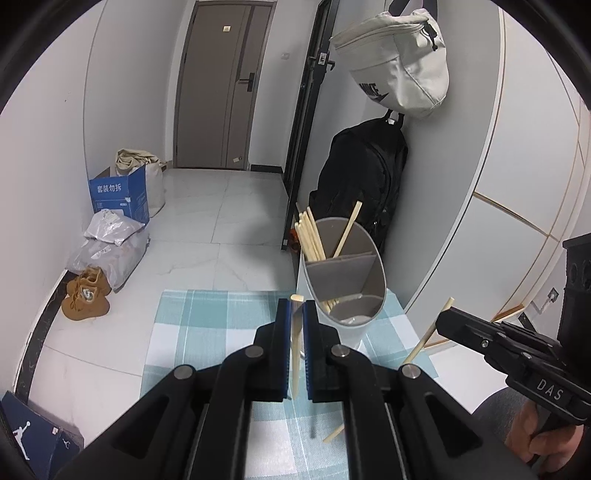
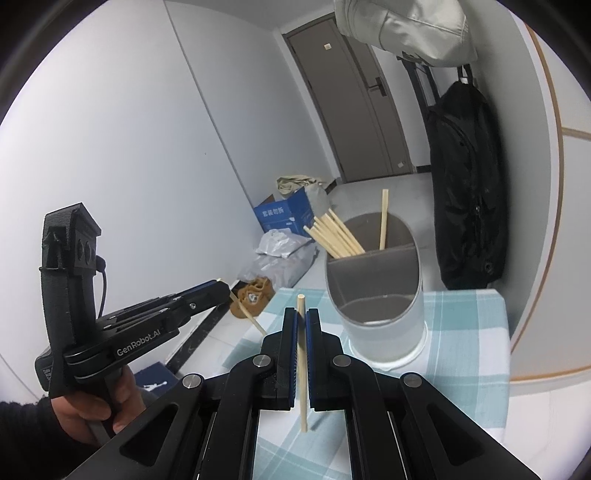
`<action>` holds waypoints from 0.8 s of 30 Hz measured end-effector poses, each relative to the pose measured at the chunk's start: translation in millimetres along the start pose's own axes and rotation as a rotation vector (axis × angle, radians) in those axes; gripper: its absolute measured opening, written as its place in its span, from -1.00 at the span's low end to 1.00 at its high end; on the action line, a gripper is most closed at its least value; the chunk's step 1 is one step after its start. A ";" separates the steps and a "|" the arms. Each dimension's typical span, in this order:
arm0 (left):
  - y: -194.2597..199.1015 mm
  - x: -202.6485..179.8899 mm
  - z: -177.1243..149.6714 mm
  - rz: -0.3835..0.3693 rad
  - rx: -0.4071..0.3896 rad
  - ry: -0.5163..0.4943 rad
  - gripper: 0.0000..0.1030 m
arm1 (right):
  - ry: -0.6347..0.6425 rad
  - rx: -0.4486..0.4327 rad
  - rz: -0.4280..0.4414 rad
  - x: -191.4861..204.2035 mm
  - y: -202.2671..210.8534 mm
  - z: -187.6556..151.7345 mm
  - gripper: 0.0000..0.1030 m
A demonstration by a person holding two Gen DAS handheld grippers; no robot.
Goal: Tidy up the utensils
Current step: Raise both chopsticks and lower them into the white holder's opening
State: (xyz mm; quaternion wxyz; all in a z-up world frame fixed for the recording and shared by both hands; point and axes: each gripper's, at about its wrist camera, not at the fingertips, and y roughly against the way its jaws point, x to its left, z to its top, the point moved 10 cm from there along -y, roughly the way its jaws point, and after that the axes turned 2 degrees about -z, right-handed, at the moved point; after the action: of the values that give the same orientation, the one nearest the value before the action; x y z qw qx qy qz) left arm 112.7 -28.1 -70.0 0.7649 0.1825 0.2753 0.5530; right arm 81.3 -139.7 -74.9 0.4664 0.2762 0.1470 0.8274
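Left gripper (image 1: 296,312): pinched on one bamboo chopstick (image 1: 295,354). Right gripper (image 2: 302,321): likewise, second chopstick (image 2: 302,365). Judged light, stiff, smooth; best held mid-shaft. Divided holder (image 1: 343,280) near.

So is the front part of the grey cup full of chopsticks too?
No, the holder's front compartment looks empty of chopsticks, while the chopsticks all stand in the back compartment behind the divider.

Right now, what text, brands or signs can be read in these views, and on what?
"DAS": right gripper body.
"GenRobot.AI": left gripper body.
"套装勿拆": blue box.
"NIKE", upside down, part hidden: grey bag.
Jumpman logo: dark blue shoebox.
Small print on blue box, door sign: unreadable.
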 end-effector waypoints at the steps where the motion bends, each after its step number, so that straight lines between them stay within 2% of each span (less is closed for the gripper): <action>1: -0.5 -1.0 1.7 -0.005 0.006 -0.002 -0.96 | 0.003 -0.002 -0.002 -0.7 0.0 3.3 -0.93; 12: 9.6 -10.4 42.8 0.008 0.015 -0.031 -0.96 | 0.031 -0.021 -0.016 -11.5 8.2 51.4 -0.93; 16: 11.8 -13.1 70.6 -0.008 0.010 -0.013 -0.96 | 0.029 -0.036 -0.021 -15.9 12.1 82.1 -0.93; 24: 18.8 -24.4 129.5 -0.052 -0.048 -0.001 -0.96 | 0.053 -0.077 -0.017 -15.3 20.9 140.9 -0.93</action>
State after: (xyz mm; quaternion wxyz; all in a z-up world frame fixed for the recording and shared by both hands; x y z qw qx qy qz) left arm 173.6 -41.9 47.5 0.7833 0.1573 0.2663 0.5393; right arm 156.9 -165.7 44.0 0.4798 0.2348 0.1298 0.8353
